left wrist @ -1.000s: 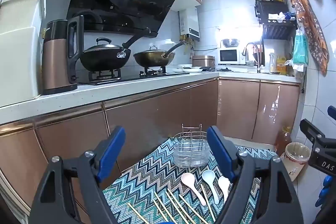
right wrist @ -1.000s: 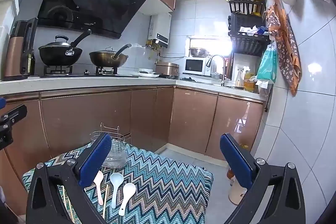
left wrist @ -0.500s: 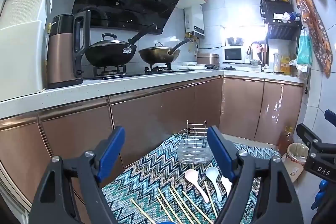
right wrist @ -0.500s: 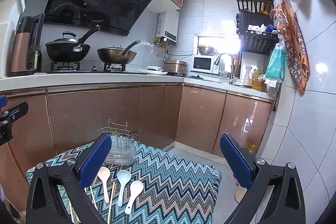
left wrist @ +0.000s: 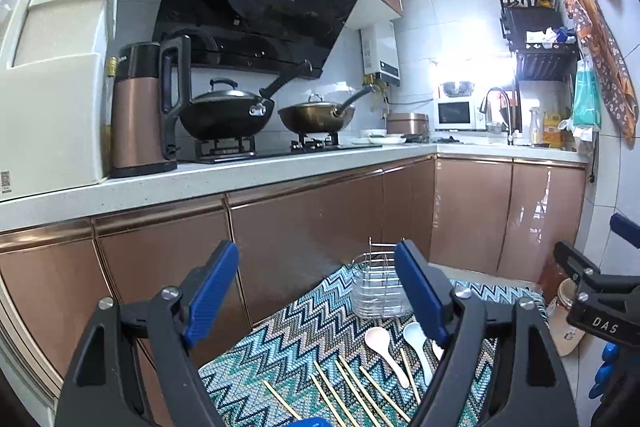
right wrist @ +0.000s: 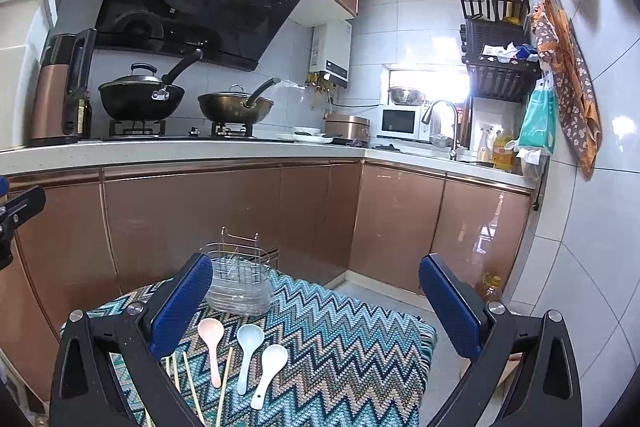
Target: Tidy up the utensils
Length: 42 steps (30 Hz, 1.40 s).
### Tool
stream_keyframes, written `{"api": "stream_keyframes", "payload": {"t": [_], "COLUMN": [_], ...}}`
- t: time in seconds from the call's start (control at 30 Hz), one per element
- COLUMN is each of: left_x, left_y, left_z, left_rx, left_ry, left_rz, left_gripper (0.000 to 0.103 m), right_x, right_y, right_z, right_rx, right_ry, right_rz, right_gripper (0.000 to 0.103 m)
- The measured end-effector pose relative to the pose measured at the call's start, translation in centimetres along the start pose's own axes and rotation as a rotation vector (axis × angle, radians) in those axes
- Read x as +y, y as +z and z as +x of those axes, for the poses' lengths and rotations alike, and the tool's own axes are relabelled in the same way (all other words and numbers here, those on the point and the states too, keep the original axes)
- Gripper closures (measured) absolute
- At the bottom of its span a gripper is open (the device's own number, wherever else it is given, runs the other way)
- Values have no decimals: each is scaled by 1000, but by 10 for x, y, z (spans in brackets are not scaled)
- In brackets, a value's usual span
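Both grippers have come lower and closer to the table since a second ago, so the spoons and the rack sit larger and higher in my two views. My left gripper (left wrist: 316,291) hangs with its jaws spread wide and nothing between them, above the near edge of the zigzag cloth (right wrist: 340,339). My right gripper (right wrist: 316,303) is likewise released and empty, held over the cloth's middle.

Reaching outward, the chopsticks (left wrist: 352,391) lie loose and fanned on the cloth just ahead of the left fingers. Beside them are three spoons: the pink spoon (right wrist: 212,343), the pale blue spoon (right wrist: 247,351) and the white spoon (right wrist: 270,371), side by side, bowls pointing away from me. Beyond them, at the far edge of the cloth, stands the wire utensil rack (right wrist: 240,283), upright and, as far as I can tell, with nothing in it.

I judge this to be the approach before the first pick; nothing is sorted yet. Next I would drop one gripper onto a single spoon handle or a chopstick, close squarely across it, and carry it to the rack.
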<state>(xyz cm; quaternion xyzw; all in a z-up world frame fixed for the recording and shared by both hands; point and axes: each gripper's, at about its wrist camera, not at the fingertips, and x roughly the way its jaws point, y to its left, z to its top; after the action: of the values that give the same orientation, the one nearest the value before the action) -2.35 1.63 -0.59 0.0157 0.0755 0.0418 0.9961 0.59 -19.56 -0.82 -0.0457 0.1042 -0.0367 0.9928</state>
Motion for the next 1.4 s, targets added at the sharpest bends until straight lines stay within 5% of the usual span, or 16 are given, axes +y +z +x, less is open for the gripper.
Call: {"api": "stream_keyframes", "payload": {"t": [0.37,1.4], "left_x": [7,26], "left_y": [-4,-42], "left_z": [-15,24], "left_rx": [-17,147], "left_ry": [9,12], "left_rz": [-33,-79], "left_gripper": [24,24], "right_x": [-4,16], "right_y": [-4,-28], "right_z": [0,48], "right_rx": [-11,82], "right_ry": [44,85], "right_rz": [20,-13], "right_gripper": [0,0]}}
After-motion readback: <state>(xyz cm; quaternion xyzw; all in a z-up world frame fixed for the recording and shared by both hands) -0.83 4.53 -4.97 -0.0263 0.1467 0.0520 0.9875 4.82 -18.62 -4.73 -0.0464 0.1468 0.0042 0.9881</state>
